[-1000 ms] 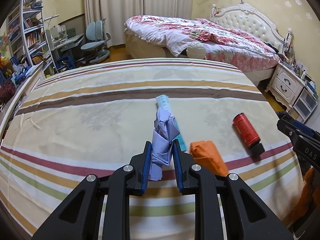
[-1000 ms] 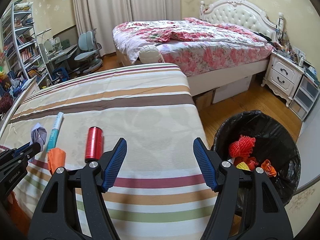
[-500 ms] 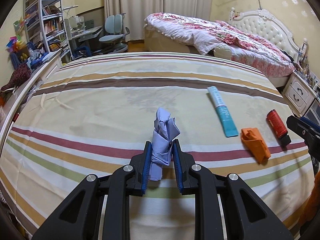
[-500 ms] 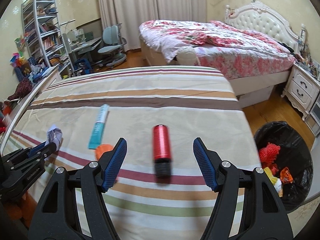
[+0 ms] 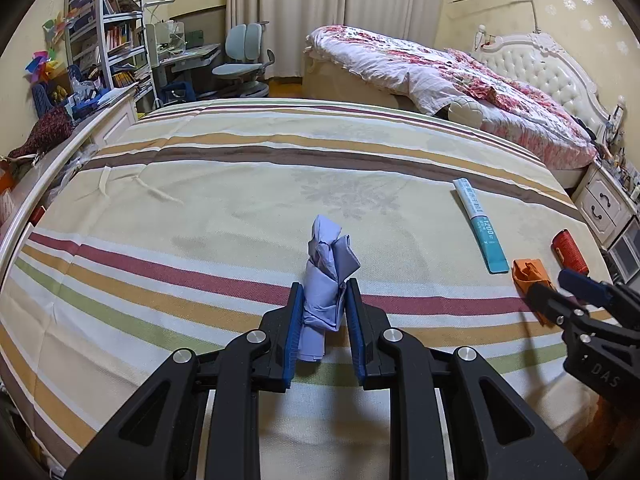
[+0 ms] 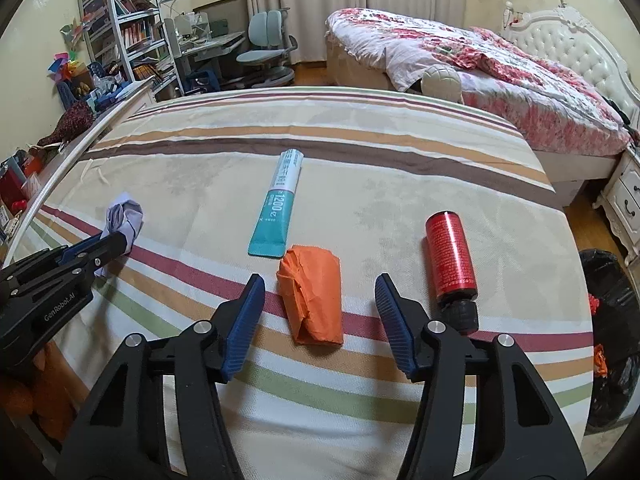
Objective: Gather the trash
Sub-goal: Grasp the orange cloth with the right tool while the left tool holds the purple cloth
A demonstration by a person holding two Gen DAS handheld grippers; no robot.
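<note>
— Left gripper [image 5: 322, 312]: condition?

— Jaws drawn narrow, clamped on a crumpled wad of pale blue paper [image 5: 329, 272]. Wad stands upright between the blue pads, its top sticking out past the fingertips, held above the striped bedspread [image 5: 200, 216]. From the right wrist camera the same gripper [image 6: 116, 242] enters at the left edge, wad [image 6: 125, 218] at its tip.

— Next item to the right?

— One flat teal-and-white tube [image 6: 277, 209], lying on the bedspread [image 6: 360, 152], white end pointing away, teal crimped end nearest. Printed "1200" on the teal part.

— Next?

— One crumpled orange wrapper [image 6: 312, 294], lying just below the tube's teal end, close to touching it; contact cannot be confirmed. In the left wrist view it [image 5: 529, 274] sits beside the tube [image 5: 480, 226], partly covered by the other gripper.

— Right gripper [image 6: 320, 322]?

— Jaws spread wide, holding nothing. Positioned over the near end of the orange wrapper, one blue pad on each side, neither pad touching it.

— Further right?

— One red cylinder [image 6: 451, 254] with a black cap at its near end, lying lengthwise on the bedspread, apart from the wrapper, outside the right pad.

— Last entry?

— One bin lined with a black bag [image 6: 612, 340], on the floor past the bed's right edge. Red and orange scraps visible inside.
</note>
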